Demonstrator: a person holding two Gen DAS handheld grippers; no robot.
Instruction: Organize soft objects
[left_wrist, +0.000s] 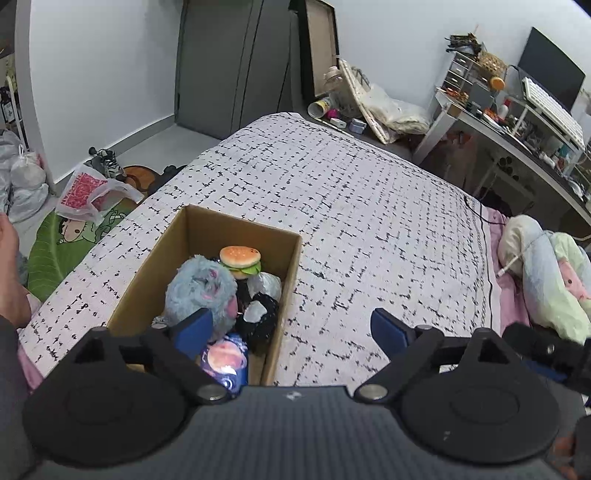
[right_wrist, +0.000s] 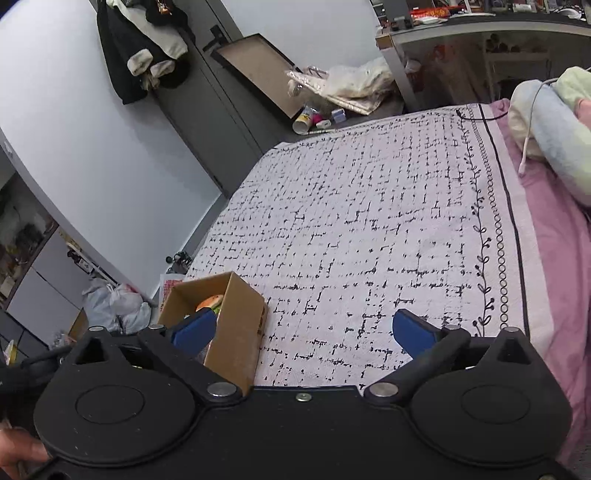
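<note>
Left wrist view: nearest the lens are the left tongs (left_wrist: 291, 325), their two blue fingers (left_wrist: 195, 326) spread wide with nothing between them, hanging over the near end of one cardboard box (left_wrist: 288, 280) that sits on the bed (left_wrist: 369, 206). The left finger overlaps the box's contents; whether it touches them cannot be told. Inside the box lie at least five soft things, packed touching: one fuzzy blue plush (left_wrist: 201, 290), one burger toy (left_wrist: 240, 260) at the far end, one black plush with pale patches (left_wrist: 258, 314), one silvery crumpled piece (left_wrist: 266, 282) just beside the burger, and one dark blue planet-print item (left_wrist: 225, 362) at the near end. The quilt around the box is bare. At the far right one pastel stuffed toy (left_wrist: 546, 273) rests on the pink sheet, well apart from the box.

Right wrist view: the right tongs (right_wrist: 306, 328) come first, also gaping wide and holding nothing, above the quilt (right_wrist: 369, 221). The same box (right_wrist: 236, 325) stands at lower left behind the left finger, only the burger toy (right_wrist: 210, 302) showing in it. The pastel toy (right_wrist: 554, 140) lies at upper right.
</note>
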